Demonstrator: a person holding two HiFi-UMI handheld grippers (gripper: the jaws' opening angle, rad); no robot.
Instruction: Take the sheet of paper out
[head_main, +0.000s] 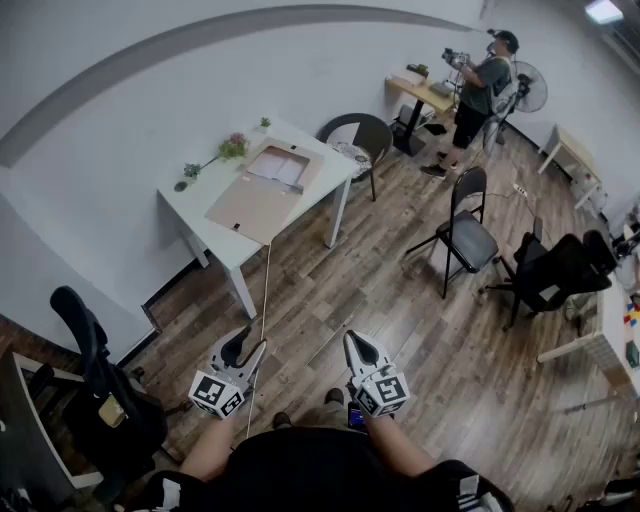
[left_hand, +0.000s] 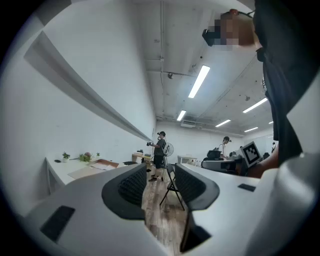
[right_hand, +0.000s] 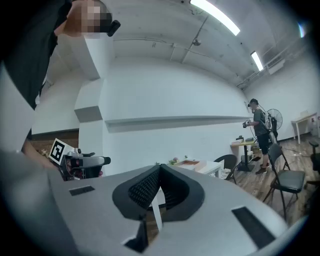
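Head view: left tool (head_main: 247, 347) spread, empty, held level, probably just carried. Sheet of paper (head_main: 277, 166) lies in brown folder (head_main: 250, 205) on bench (head_main: 195, 207), well ahead. Right tool (head_main: 358, 345) pressed together, empty.

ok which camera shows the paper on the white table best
The head view. It looks down on the white table, so the sheet of paper shows whole, lying on an open brown folder. The left gripper view catches it far off and nearly edge-on. The right gripper view shows only a thin strip of the folder.
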